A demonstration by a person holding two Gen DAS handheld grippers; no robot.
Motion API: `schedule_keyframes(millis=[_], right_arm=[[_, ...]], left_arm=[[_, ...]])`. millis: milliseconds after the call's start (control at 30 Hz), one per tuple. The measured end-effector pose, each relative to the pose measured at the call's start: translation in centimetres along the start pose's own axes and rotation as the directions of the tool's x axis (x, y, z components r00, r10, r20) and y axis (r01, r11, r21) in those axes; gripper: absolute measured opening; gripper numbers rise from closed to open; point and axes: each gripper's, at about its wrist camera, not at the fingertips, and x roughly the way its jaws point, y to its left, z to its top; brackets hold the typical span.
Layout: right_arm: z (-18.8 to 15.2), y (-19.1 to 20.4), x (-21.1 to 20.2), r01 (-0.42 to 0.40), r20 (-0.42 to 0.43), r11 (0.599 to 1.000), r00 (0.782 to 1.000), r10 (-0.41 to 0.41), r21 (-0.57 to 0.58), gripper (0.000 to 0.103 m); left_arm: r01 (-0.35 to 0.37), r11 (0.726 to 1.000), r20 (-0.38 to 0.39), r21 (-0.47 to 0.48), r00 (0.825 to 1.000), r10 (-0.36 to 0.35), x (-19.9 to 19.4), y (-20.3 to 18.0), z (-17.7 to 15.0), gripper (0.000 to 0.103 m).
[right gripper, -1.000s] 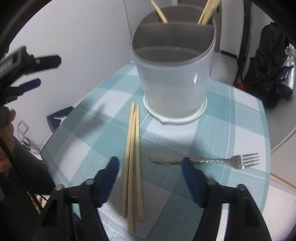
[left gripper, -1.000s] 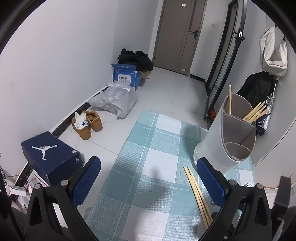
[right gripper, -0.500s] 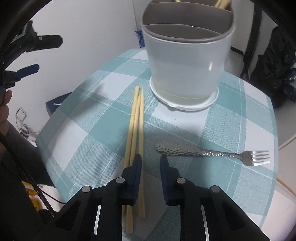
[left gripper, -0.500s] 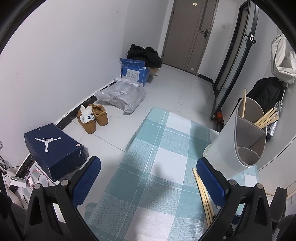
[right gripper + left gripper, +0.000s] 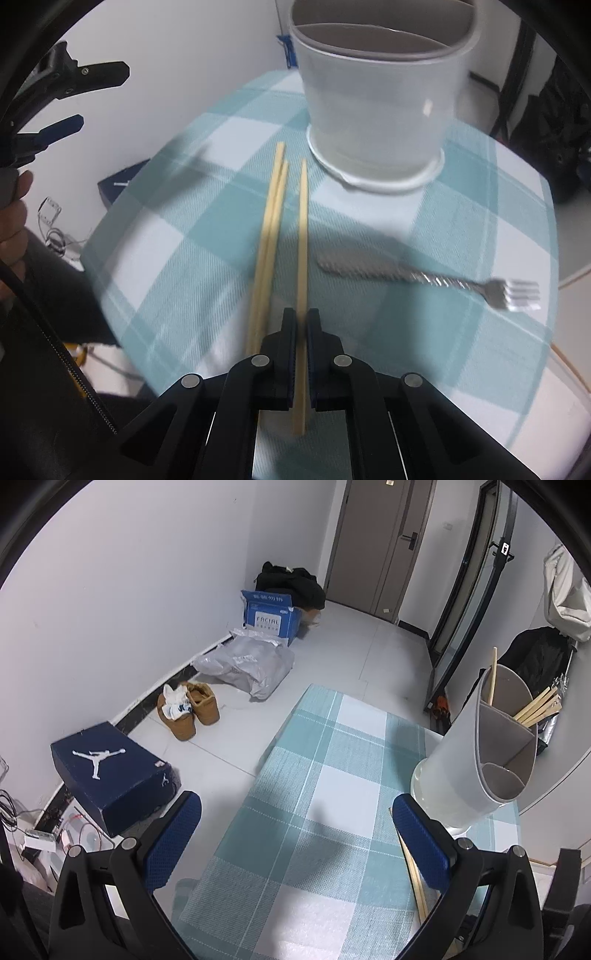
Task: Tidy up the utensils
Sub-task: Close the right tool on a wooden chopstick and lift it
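- The right gripper (image 5: 301, 328) is clenched on one chopstick (image 5: 303, 236), pinching it near its rear end; a short stub sticks out behind the pads
- That chopstick's long axis runs straight ahead along the fingers, its far tip pointing at the base of the holder (image 5: 376, 92), which stands directly in front and close
- The tip sits low, near the cloth (image 5: 184, 206), while the holder's rim is high above it; my judgement is that the coming move turns on lifting and tipping the stick toward upright so it can drop in from above
- Two more chopsticks (image 5: 267, 236) lie on the cloth just to the left, side by side and roughly parallel to the held one
- A fork (image 5: 428, 277) lies crosswise to the right, tines pointing away to the right, well apart from the chopsticks
- The left gripper (image 5: 295, 834) is released, jaws wide apart, with nothing between them; it hangs over the cloth's left part, the holder (image 5: 476, 749) off to its right
- Chopsticks (image 5: 535, 709) already stand in the holder's far compartment; the nearest one looks empty
- The right arm is the nearer, and is already loaded
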Motion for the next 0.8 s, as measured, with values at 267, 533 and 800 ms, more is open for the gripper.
schedule_keyframes(millis=[267, 533, 800], right_arm=[[-2.0, -1.0, -1.7, -0.039, -0.162, 0.999, 0.986, 0.035, -0.024, 0.008], [1.0, -0.3, -0.5, -0.05, -0.1, 0.996, 0.994, 0.042, -0.076, 0.017], [3.9, -0.4, 1.8, -0.051, -0.026, 0.998, 0.998, 0.05, -0.032, 0.016]], left_arm=[[0.106, 0.992, -0.027, -0.068, 0.994, -0.108, 0.6, 0.6, 0.4, 0.102], [0.091, 0.994, -0.072, -0.068, 0.993, -0.096, 1.6, 0.7, -0.3, 0.101], [0.055, 0.998, -0.106, -0.021, 0.993, -0.057, 2.5, 0.3, -1.2, 0.102]])
